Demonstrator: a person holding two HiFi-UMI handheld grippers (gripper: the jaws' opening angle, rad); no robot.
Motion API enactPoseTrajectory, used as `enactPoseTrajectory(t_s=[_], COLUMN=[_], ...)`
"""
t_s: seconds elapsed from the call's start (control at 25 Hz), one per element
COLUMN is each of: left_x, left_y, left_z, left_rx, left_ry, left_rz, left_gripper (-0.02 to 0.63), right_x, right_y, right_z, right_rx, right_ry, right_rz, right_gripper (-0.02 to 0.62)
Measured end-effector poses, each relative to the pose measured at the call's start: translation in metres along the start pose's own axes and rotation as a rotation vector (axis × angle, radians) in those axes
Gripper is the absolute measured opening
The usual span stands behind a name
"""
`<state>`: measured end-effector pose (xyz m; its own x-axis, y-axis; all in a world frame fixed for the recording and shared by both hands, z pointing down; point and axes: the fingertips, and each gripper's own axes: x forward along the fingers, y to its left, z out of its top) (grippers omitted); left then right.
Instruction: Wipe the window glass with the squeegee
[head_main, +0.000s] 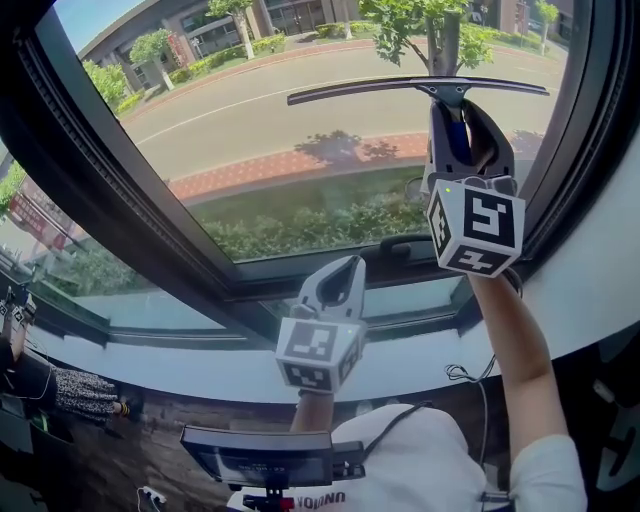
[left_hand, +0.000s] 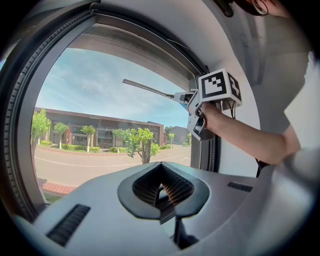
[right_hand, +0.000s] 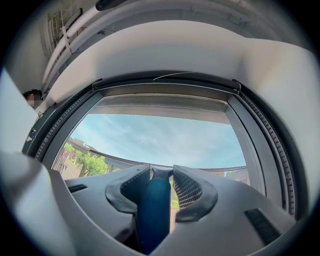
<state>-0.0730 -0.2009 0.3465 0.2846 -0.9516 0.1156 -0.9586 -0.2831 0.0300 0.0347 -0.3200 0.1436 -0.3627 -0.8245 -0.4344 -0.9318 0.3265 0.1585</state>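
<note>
Squeegee (head_main: 415, 88) lies across the upper window glass (head_main: 290, 150), its blade level. Low and left of it, the left gripper (head_main: 345, 270) sits by the sill, jaws together on nothing. At right, the right gripper (head_main: 465, 112) is raised high, clamped on the blue handle (right_hand: 152, 212).

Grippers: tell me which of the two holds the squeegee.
The right gripper: its jaws clamp the squeegee by its blue handle, blade at the window glass. The left gripper hangs lower, jaws together on nothing.

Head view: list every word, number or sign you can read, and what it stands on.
Shirt: dark print at the bottom edge, upside down and cut off; unreadable.
Marker cubes: black-and-white patterns only, no words.
Red sign outside: too blurred to read.
</note>
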Motion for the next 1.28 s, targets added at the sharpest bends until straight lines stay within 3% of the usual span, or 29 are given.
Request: enactPoseTrajectory(t_s=[1.28], left_x=[0.006], left_y=[-0.001], left_z=[-0.013], left_rx=[-0.014], left_ry=[0.044], left_rz=[-0.021], left_gripper=[0.0], right_x=[-0.052], right_y=[0.012], right_z=[-0.104], right_rx=[0.039], right_ry=[0.218], right_rz=[0.017], right_gripper=[0.149])
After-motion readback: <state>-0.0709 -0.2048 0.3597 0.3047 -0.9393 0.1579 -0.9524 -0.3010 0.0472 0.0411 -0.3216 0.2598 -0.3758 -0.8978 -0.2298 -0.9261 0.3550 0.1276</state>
